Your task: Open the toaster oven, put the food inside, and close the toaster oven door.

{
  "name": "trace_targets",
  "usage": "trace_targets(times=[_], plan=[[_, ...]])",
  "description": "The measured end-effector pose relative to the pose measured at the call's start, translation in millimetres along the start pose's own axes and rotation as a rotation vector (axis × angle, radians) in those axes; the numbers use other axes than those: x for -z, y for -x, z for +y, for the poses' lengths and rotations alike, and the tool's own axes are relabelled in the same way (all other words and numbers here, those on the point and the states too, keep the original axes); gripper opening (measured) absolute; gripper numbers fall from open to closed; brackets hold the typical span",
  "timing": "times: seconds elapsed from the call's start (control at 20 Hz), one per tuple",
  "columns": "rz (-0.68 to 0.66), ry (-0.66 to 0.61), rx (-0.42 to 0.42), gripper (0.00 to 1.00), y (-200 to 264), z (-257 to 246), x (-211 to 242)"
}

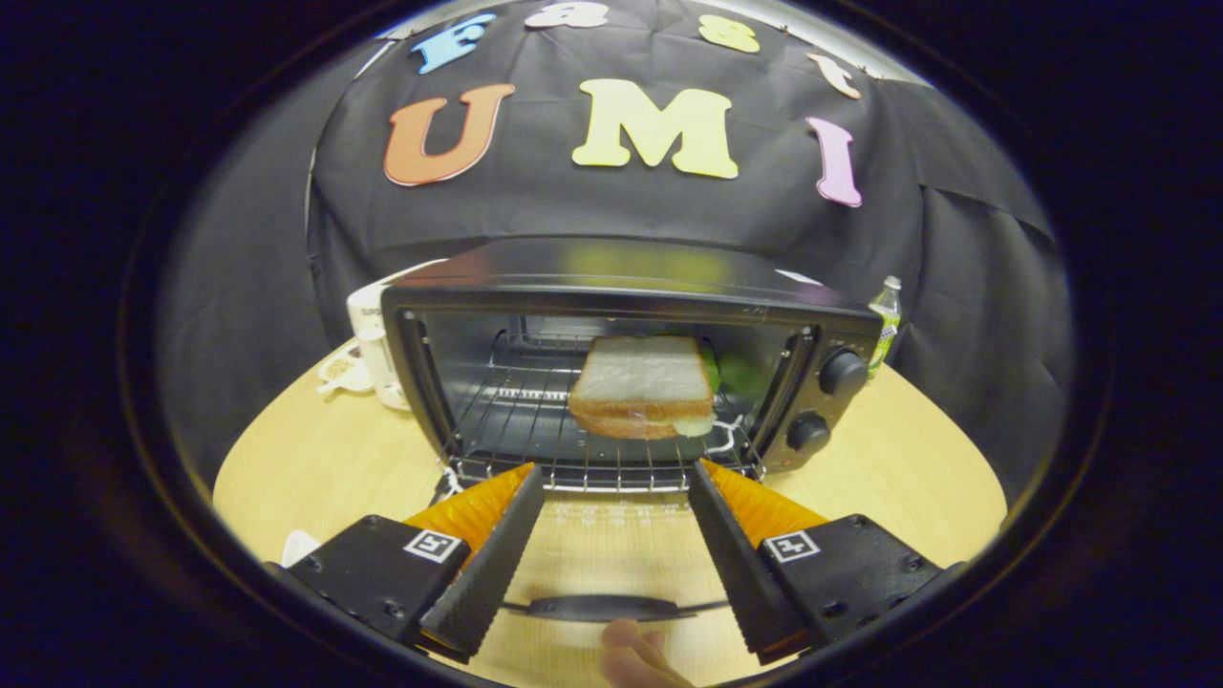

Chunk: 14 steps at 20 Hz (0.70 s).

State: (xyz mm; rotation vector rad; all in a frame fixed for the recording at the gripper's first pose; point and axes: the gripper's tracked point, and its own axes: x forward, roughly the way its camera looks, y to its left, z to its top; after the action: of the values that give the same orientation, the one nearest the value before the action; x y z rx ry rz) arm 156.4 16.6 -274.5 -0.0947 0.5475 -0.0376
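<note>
A black toaster oven [822, 330] stands on the round wooden table [898, 478] with its glass door [611, 535] folded down flat toward me. A sandwich [642, 387] of white bread with green lettuce lies on the wire rack [535, 420] inside the oven cavity. My gripper [616, 473] is open just in front of the rack's edge, above the lowered door, with nothing between its fingers. The sandwich lies beyond the fingertips. The door's black handle [602, 608] shows between the fingers, close to me, with a person's finger [635, 655] just below it.
A white appliance [373, 349] stands to the left of the oven. A small bottle [886, 320] stands behind the oven's right corner. Two black knobs [841, 373] sit on the oven's right panel. Bare tabletop lies on both sides of the oven.
</note>
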Motion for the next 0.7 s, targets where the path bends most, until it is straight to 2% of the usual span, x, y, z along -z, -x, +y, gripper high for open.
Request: trace_targets(times=[0.2, 0.3, 0.7], plan=[[0.031, 0.019, 0.013, 0.99, 54, -3, 12], [0.043, 0.004, 0.012, 1.0, 65, -3, 21], [0.162, -0.15, 0.009, 1.0, 44, -9, 82]])
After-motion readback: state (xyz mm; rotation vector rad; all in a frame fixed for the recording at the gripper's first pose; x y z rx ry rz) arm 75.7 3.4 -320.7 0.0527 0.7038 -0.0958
